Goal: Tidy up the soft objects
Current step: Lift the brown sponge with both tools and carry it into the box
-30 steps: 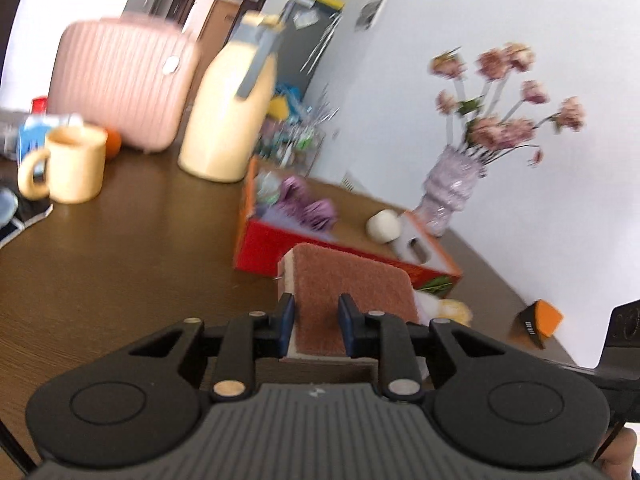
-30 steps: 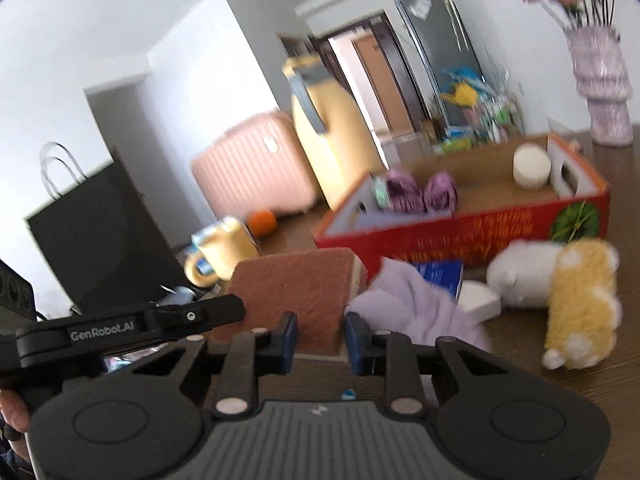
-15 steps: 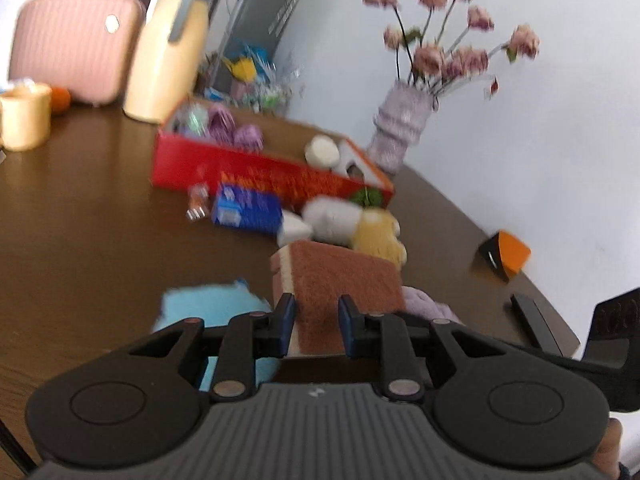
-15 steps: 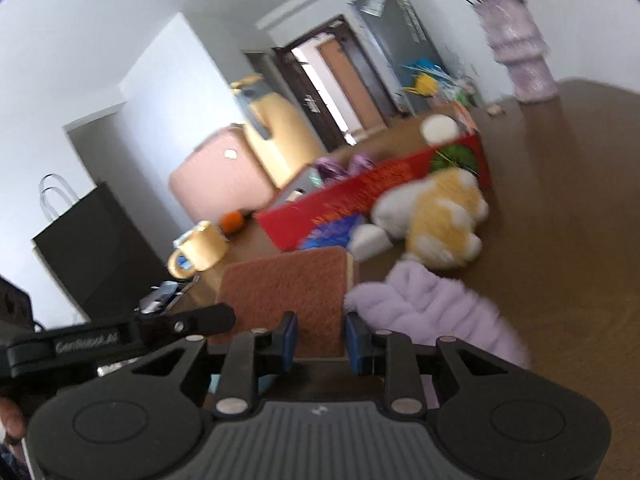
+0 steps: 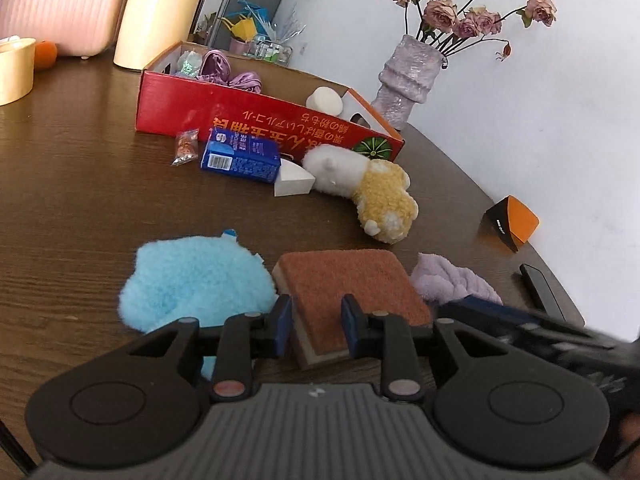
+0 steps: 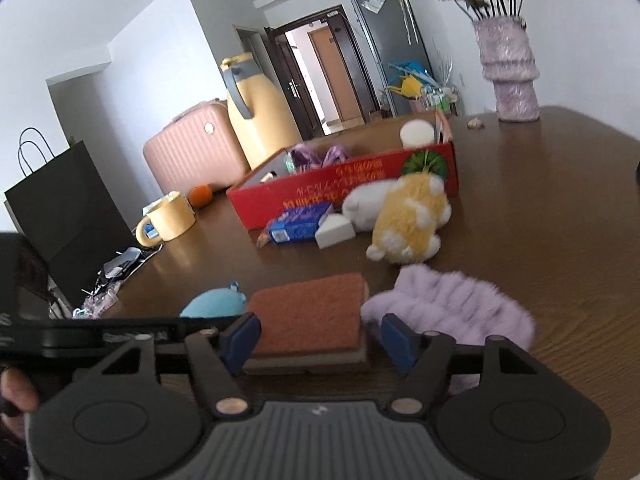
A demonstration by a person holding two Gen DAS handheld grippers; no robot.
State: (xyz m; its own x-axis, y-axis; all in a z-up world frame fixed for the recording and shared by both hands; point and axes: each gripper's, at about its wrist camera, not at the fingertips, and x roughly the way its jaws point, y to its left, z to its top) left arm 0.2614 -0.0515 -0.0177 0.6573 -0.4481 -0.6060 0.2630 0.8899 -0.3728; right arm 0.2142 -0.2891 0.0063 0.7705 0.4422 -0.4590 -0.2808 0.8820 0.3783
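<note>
A brown scouring sponge [image 5: 348, 292] lies on the wooden table [image 5: 72, 200] between a fluffy blue plush [image 5: 192, 280] and a lilac fluffy cloth [image 5: 452, 284]. My left gripper [image 5: 316, 322] has its pads apart at the sponge's near end, open. My right gripper [image 6: 316, 340] is open wide, its pads either side of the sponge [image 6: 312, 316], not pressing it. The lilac cloth [image 6: 452, 312] lies right of it, the blue plush [image 6: 216, 304] left. A white-and-yellow plush [image 5: 372, 184] lies by the red box [image 5: 256, 112], which holds purple scrunchies [image 5: 228, 72] and a white puff [image 5: 324, 100].
A blue carton [image 5: 240, 156], a white wedge sponge [image 5: 292, 182] and a small snack packet [image 5: 186, 146] lie before the box. A vase of flowers [image 5: 408, 76], yellow jug [image 5: 160, 12], mug [image 6: 166, 222], orange [image 6: 200, 196], pink case [image 6: 192, 152] and an orange-black box [image 5: 512, 226] stand around.
Both grippers lowered the sponge to the table between the blue plush and lilac cloth. Both grippers have opened off it, the right one wide.
</note>
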